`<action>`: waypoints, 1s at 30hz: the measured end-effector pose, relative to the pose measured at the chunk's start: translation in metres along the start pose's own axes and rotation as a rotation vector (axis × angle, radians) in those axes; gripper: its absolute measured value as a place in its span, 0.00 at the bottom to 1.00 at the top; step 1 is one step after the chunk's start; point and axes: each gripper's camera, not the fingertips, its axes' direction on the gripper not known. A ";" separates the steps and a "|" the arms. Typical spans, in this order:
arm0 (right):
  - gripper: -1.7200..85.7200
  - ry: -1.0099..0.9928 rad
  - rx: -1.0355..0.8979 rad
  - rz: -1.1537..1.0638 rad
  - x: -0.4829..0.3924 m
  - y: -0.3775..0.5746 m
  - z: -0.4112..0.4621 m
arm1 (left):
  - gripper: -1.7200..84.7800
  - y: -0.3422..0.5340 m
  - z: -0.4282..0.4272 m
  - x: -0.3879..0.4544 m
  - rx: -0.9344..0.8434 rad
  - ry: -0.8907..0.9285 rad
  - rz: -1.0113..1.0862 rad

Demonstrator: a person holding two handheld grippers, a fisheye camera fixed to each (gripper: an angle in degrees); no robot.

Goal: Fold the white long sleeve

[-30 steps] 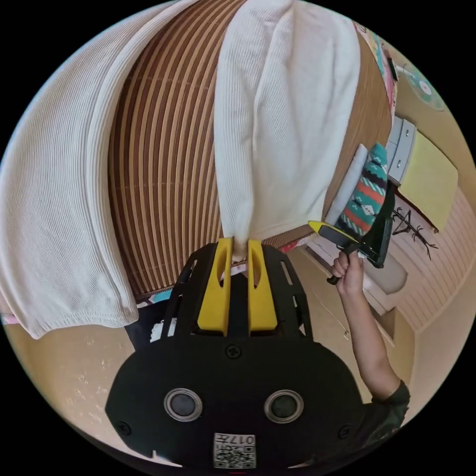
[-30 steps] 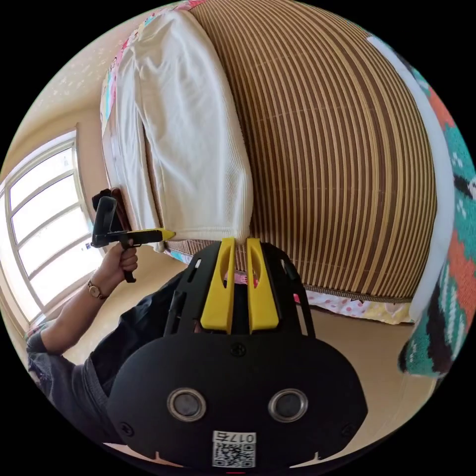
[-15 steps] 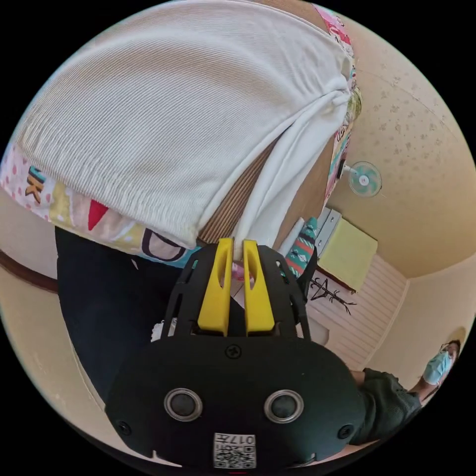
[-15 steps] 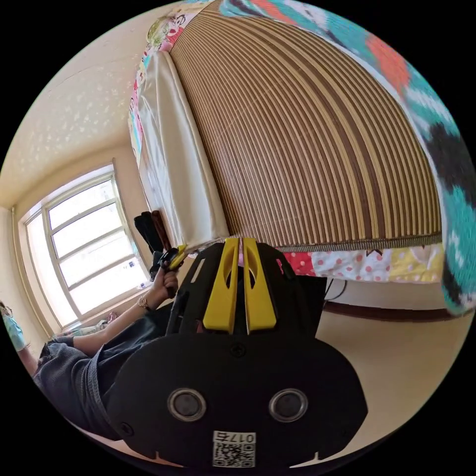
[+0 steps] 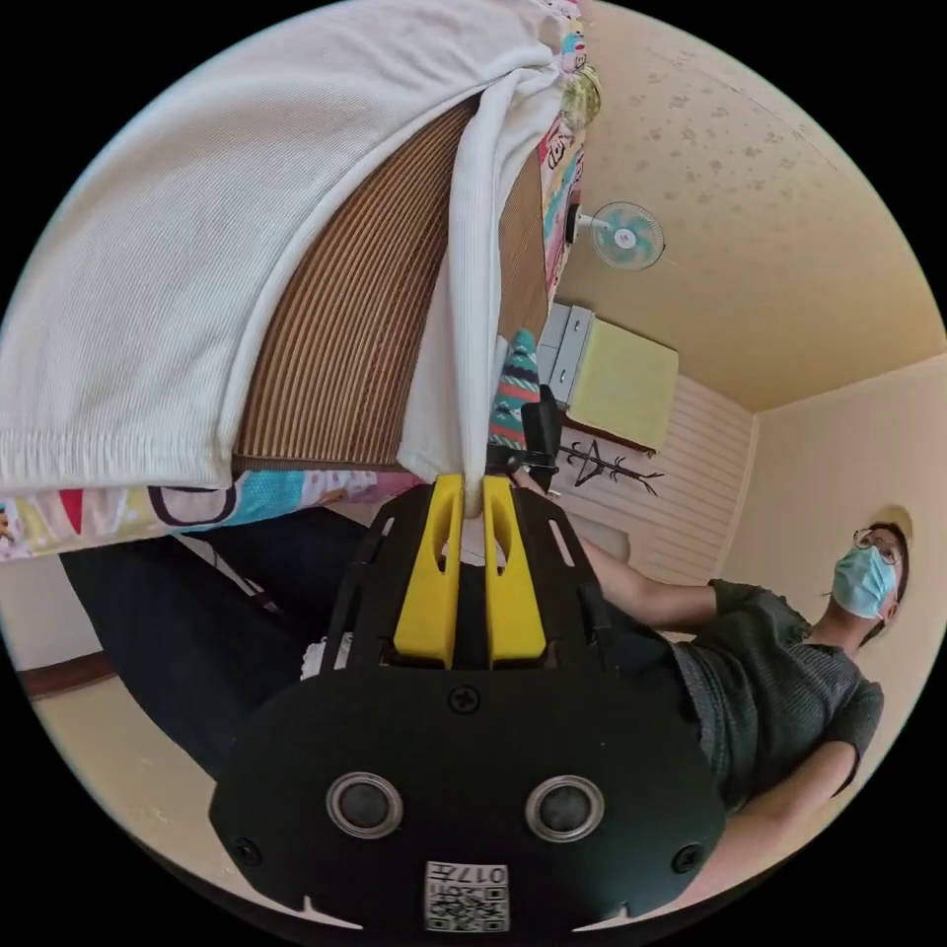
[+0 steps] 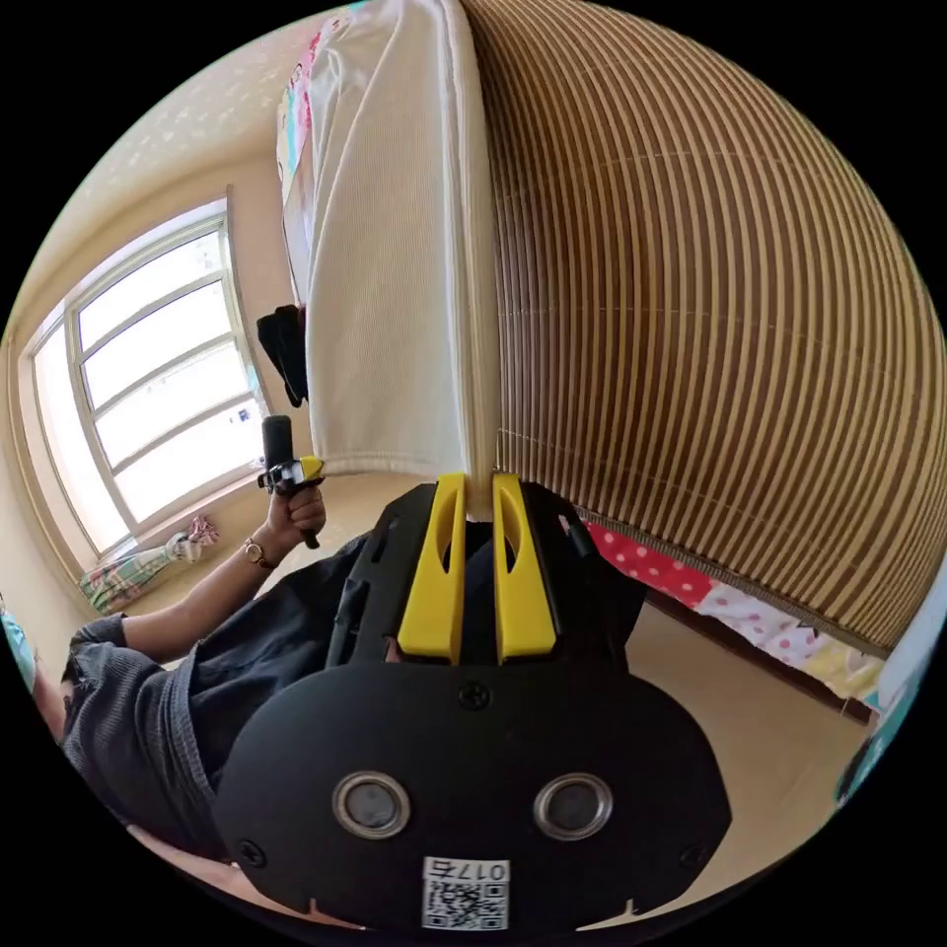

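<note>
The white ribbed long sleeve [image 5: 178, 276] lies on a brown striped bamboo mat [image 5: 345, 355]. My left gripper [image 5: 473, 490] is shut on a pinched fold of the white fabric, which runs taut from the jaws up across the mat. In the right gripper view the same garment [image 6: 395, 247] stretches away from my right gripper [image 6: 478, 490], which is shut on its hem corner. The left gripper [image 6: 296, 469] appears there too, held in a hand at the hem's other corner.
The mat [image 6: 710, 296] covers a bed with a colourful patterned sheet [image 5: 197, 498] at its edge. A knitted teal and orange cloth [image 5: 516, 395] lies near the far side. The person [image 5: 779, 671] stands beside the bed. A window [image 6: 148, 385] and a wall fan [image 5: 619, 237] are behind.
Both cameras have swung and tilted. The garment's hem edge now hangs taut from both grippers, pulled off the bed's edge toward the person.
</note>
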 end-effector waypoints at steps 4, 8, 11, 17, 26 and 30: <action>0.05 -0.039 0.008 0.091 0.025 0.051 0.013 | 0.07 0.031 0.028 -0.025 -0.063 -0.202 -0.073; 0.05 -0.032 0.075 0.158 0.028 0.070 0.019 | 0.09 0.038 0.063 -0.048 -0.103 -0.445 -0.306; 0.06 0.067 0.107 0.091 -0.006 0.078 0.012 | 0.10 0.039 0.049 -0.022 0.072 -0.537 -0.308; 0.06 0.225 0.061 -0.204 -0.109 0.084 0.020 | 0.16 -0.003 0.115 0.085 -0.125 -0.516 0.126; 0.07 0.221 -0.136 -0.675 -0.202 0.071 0.056 | 0.10 -0.027 0.240 0.111 -0.441 -0.883 0.232; 0.07 0.233 -0.406 -0.718 -0.161 0.042 0.051 | 0.06 -0.010 0.237 0.115 -0.360 -0.844 0.283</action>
